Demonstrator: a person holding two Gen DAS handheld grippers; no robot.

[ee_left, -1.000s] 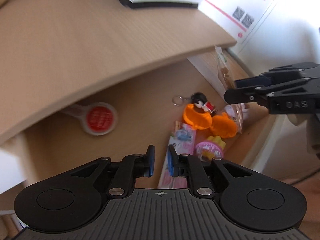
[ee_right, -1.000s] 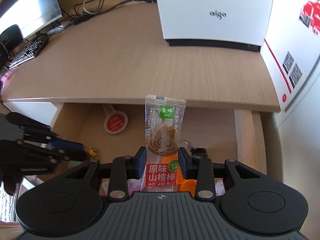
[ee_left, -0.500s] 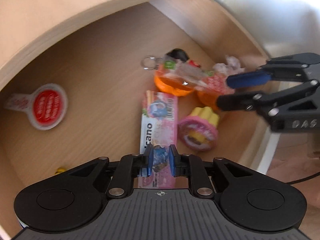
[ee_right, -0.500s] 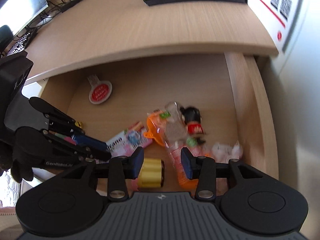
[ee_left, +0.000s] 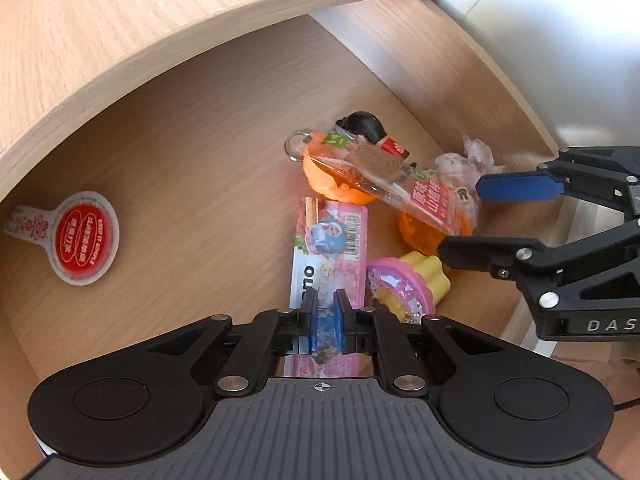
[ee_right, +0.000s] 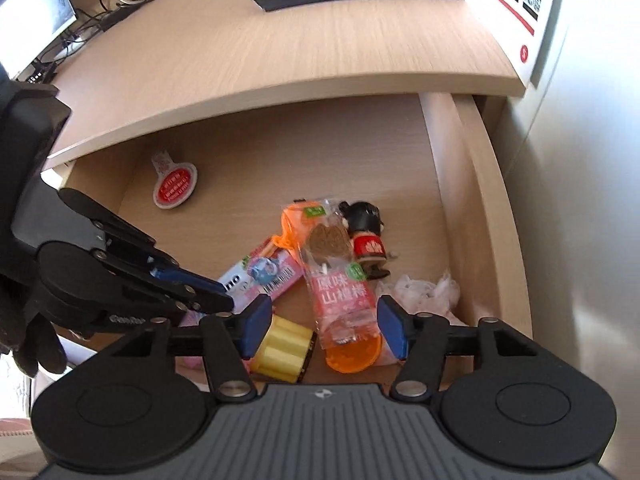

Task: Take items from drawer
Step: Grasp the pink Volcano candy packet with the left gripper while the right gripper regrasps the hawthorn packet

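Left gripper (ee_left: pixel 325 312) pinching the pink packet (ee_left: pixel 330 256) in the drawer (ee_left: pixel 192 152), right gripper (ee_right: pixel 324 326) opening, snack bag (ee_right: pixel 340 280) lying loose between its jaws

Both cameras ride on the hand-held grippers and look steeply down into the open drawer (ee_right: pixel 460 184), close above its contents. The left wrist view sits nearer the drawer floor, facing toward the right side, with its own left gripper (ee_left: pixel 325 322) at the bottom edge and the right gripper (ee_left: pixel 516 220) entering from the right. The right wrist view hangs a little farther back, taking in the desk top (ee_right: pixel 280 40) beyond, with the left gripper at its left edge. Both share the pink packet (ee_left: pixel 332 248) (ee_right: pixel 260 276), the snack sachet (ee_left: pixel 400 184) (ee_right: pixel 336 280) and the round red-labelled lid (ee_left: pixel 82 238) (ee_right: pixel 174 186).
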